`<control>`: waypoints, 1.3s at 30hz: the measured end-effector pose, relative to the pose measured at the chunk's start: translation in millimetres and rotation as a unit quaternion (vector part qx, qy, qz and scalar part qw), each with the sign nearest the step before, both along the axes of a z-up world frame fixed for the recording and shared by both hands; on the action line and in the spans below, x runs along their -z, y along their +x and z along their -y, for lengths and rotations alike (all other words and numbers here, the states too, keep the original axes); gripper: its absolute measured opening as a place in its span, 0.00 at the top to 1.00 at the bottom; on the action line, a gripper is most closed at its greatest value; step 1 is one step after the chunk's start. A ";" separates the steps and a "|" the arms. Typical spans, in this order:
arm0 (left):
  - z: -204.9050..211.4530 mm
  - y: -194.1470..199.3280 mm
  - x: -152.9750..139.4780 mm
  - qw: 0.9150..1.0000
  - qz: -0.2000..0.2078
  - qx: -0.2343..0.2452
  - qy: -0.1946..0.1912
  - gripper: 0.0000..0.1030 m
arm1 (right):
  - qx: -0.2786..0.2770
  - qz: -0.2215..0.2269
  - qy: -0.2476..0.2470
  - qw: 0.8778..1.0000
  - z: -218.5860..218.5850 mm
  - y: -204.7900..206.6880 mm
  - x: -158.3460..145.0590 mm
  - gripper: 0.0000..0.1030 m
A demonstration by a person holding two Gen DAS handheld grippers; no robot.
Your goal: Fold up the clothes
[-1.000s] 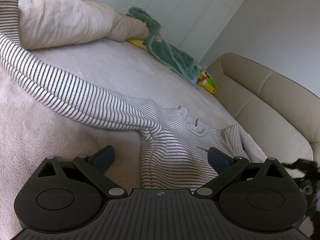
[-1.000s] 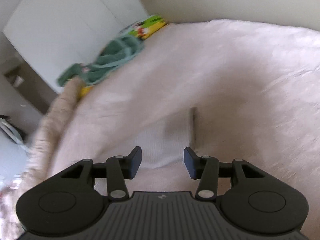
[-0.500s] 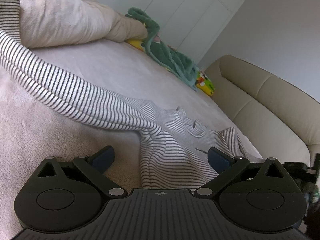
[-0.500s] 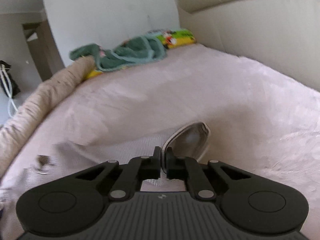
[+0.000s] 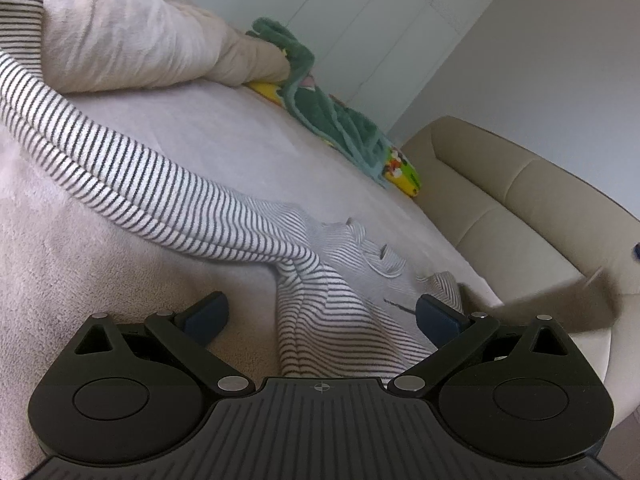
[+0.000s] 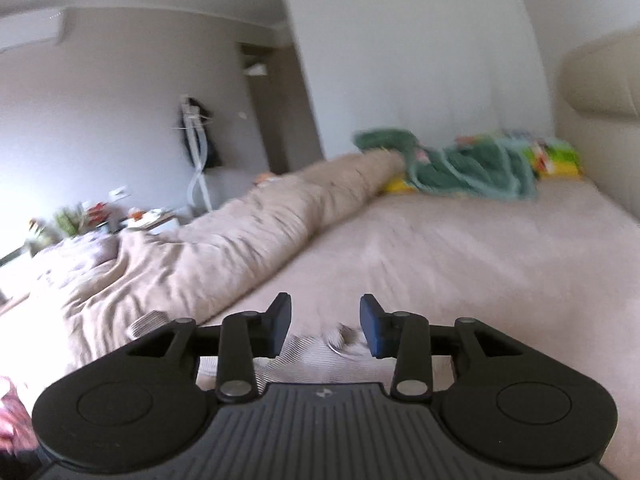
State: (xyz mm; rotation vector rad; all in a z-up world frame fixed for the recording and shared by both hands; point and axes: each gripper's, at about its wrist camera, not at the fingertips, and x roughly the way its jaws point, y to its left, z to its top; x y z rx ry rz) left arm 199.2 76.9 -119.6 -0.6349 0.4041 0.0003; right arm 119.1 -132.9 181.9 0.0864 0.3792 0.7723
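Now the right gripper (image 6: 325,322), clenched half a second ago, is released above the striped shirt (image 5: 340,320). The left gripper (image 5: 320,312) stays released. Shirt lies unfolded on the bed (image 5: 200,140).

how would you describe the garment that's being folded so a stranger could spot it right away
On the wide pinkish-beige bed, it lies nearest the open left gripper. It is the grey-and-white striped long-sleeved top, the only striped cloth, unlike the plain beige duvet and green towel.

A home bedroom: bed (image 6: 480,264), padded headboard (image 5: 520,200), rumpled duvet (image 6: 200,252)
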 end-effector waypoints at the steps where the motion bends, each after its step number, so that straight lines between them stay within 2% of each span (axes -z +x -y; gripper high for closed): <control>1: 0.6 0.5 -1.5 1.000 -0.004 0.002 0.003 0.01 | 0.007 0.005 -0.015 1.000 0.9 -0.2 7.6 0.64; 4: 8.7 1.5 -16.5 0.999 -0.032 0.012 0.029 0.01 | 0.028 0.018 -0.061 0.998 3.8 -0.8 30.4 0.60; 5: 12.8 0.0 -23.3 0.998 -0.038 0.018 0.035 0.01 | 0.035 0.022 -0.077 0.996 4.7 -1.0 38.0 0.54; 6: 17.5 -3.9 -31.4 0.999 -0.036 0.032 0.026 0.01 | 0.042 0.027 -0.092 0.994 5.7 -1.2 45.6 0.46; 8: 31.0 -12.9 -50.2 0.996 -0.019 0.081 -0.014 0.01 | 0.056 0.036 -0.122 0.990 7.6 -1.6 60.8 0.42; 11: 62.8 -16.8 -72.3 0.984 -0.002 0.168 -0.065 0.01 | 0.077 0.049 -0.168 0.982 10.4 -2.2 83.6 0.42; 14: 104.1 -2.1 -70.4 0.964 -0.042 0.244 -0.099 0.03 | 0.098 0.062 -0.213 0.970 13.3 -2.8 106.4 0.42; 16: 125.3 11.7 -61.5 0.957 -0.076 0.259 -0.103 0.12 | 0.104 0.063 -0.224 0.967 16.8 -4.2 117.7 0.41; 17: 132.3 20.9 -53.7 0.953 -0.100 0.260 -0.117 0.24 | 0.103 0.061 -0.223 0.967 19.2 -5.4 121.7 0.40; 20: 143.8 41.4 -36.4 0.943 -0.138 0.256 -0.163 0.09 | 0.105 0.093 -0.255 0.957 19.7 -10.0 132.8 0.34; 21: 147.3 47.8 -32.3 0.942 -0.147 0.250 -0.167 0.09 | 0.106 0.105 -0.272 0.951 18.7 -10.1 139.1 0.32; 23: 153.9 61.1 -27.7 0.951 -0.160 0.224 -0.144 0.10 | 0.107 0.129 -0.305 0.937 16.6 -10.2 152.0 0.32; 25: 160.0 71.0 -26.3 0.959 -0.167 0.194 -0.120 0.18 | 0.118 0.151 -0.335 0.922 10.1 -4.4 166.5 0.32; 26: 164.2 74.0 -28.1 0.964 -0.170 0.179 -0.103 0.29 | 0.124 0.163 -0.350 0.914 6.9 -1.5 173.8 0.32; 27: 168.2 77.1 -30.3 0.968 -0.171 0.165 -0.080 0.44 | 0.129 0.174 -0.364 0.906 3.4 1.4 180.8 0.32; 28: 172.1 80.3 -33.2 0.973 -0.167 0.154 -0.050 0.52 | 0.125 0.186 -0.370 0.902 -3.6 5.0 183.9 0.32; 29: 173.4 82.9 -38.0 0.976 -0.160 0.146 -0.025 0.65 | 0.122 0.198 -0.375 0.897 -10.5 8.6 187.0 0.32; 32: 164.2 87.2 -61.1 0.982 -0.124 0.139 0.023 0.77 | 0.112 0.235 -0.392 0.882 -31.4 19.3 196.3 0.35; 34: 158.1 90.0 -76.6 0.984 -0.099 0.134 0.055 0.82 | 0.112 0.260 -0.399 0.872 -46.6 28.1 196.5 0.49; 35: 155.0 91.5 -84.3 0.985 -0.087 0.131 0.071 0.83 | 0.108 0.259 -0.388 0.878 -54.6 31.8 188.3 0.61; 36: 151.9 92.9 -92.0 0.985 -0.075 0.128 0.087 0.83 | 0.104 0.257 -0.377 0.884 -62.5 35.6 180.1 0.64; 38: 141.7 94.6 -109.9 0.985 -0.047 0.116 0.118 0.83 | 0.088 0.259 -0.353 0.895 -80.1 37.4 163.9 0.64; 39: 127.7 92.2 -123.2 0.987 -0.026 0.094 0.131 0.83 | 0.074 0.263 -0.350 0.896 -88.7 33.9 161.1 0.63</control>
